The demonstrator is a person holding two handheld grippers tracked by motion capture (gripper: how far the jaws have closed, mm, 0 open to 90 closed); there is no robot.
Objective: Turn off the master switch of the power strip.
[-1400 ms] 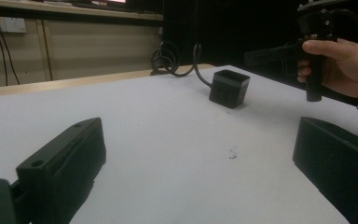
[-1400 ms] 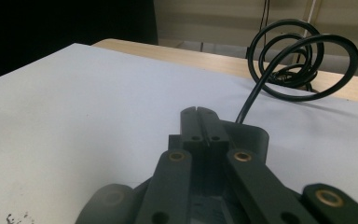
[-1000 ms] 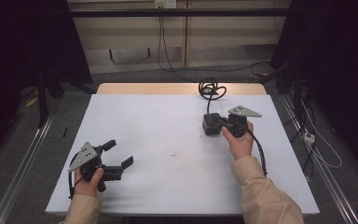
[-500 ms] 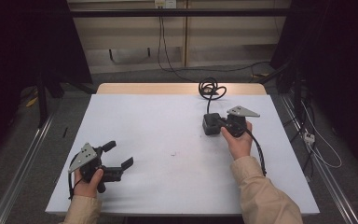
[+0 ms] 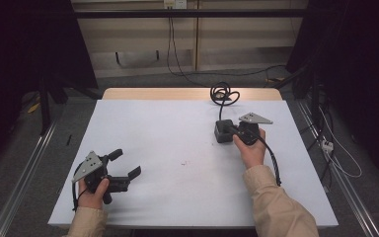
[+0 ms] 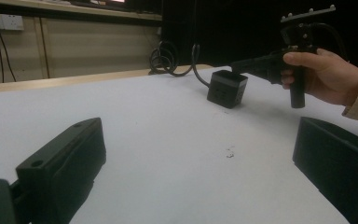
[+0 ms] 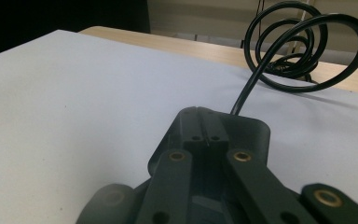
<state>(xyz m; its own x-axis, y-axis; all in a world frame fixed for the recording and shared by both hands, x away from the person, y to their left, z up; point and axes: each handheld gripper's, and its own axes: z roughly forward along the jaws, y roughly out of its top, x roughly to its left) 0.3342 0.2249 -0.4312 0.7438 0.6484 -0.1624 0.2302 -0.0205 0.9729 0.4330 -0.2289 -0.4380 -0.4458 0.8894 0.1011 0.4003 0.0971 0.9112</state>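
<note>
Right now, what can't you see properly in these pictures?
- Right gripper view: the right gripper fingers, shut together, hide most of the black box.
- High view: the socket markings on the box are too small.
- Left gripper view: the cable coil is dim, and its far end is hidden.

Table (image 5: 177, 133): white top — a bare wooden strip shows along the far edge.
Box (image 5: 223, 131): black, square, standing on the white top right of centre, towards the far side.
Cable (image 5: 223, 94): black, coiled on the wooden strip, one end running to the box.
Speck (image 5: 183, 163): small dark mark near the middle of the white top.
</note>
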